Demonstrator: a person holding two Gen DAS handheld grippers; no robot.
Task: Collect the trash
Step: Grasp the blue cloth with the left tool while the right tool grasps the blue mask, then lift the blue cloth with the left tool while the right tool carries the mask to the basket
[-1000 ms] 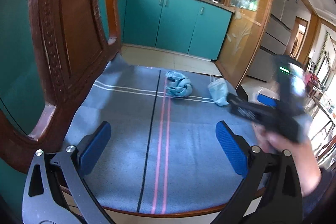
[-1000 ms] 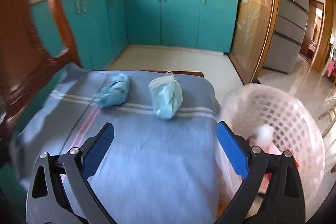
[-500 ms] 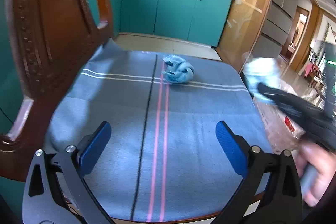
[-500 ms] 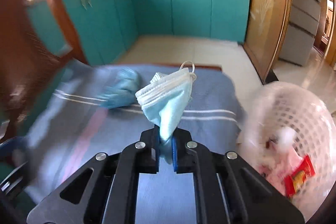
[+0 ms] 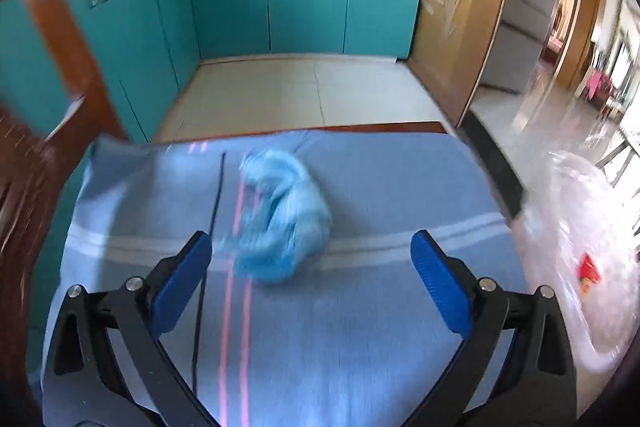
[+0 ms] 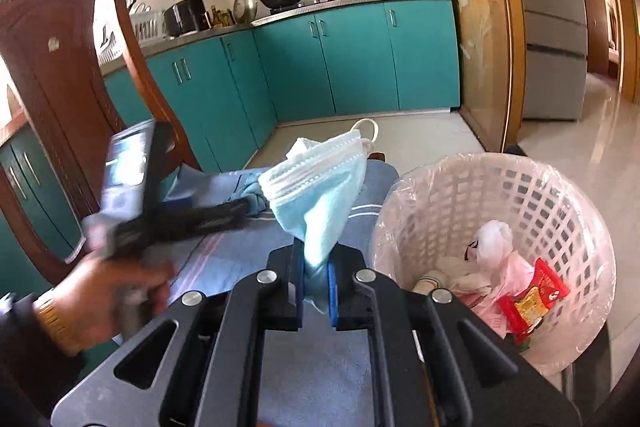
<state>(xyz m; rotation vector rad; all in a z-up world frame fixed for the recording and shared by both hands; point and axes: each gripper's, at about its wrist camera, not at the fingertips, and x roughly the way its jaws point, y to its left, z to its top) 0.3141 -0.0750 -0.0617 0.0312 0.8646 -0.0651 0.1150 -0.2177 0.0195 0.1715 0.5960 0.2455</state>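
Fingers of the right gripper (image 6: 313, 281) are pressed together on the lower corner of a pale blue face mask (image 6: 320, 187), which stands up above them, lifted off the striped blue cloth (image 6: 328, 379). Just to its right sits a lined white basket (image 6: 492, 183) holding wrappers. The left gripper (image 5: 310, 267) hovers with its pads wide apart, pointing at a crumpled blue wad (image 5: 280, 219) lying on the cloth; the left hand (image 6: 116, 291) grips its handle, wrist low.
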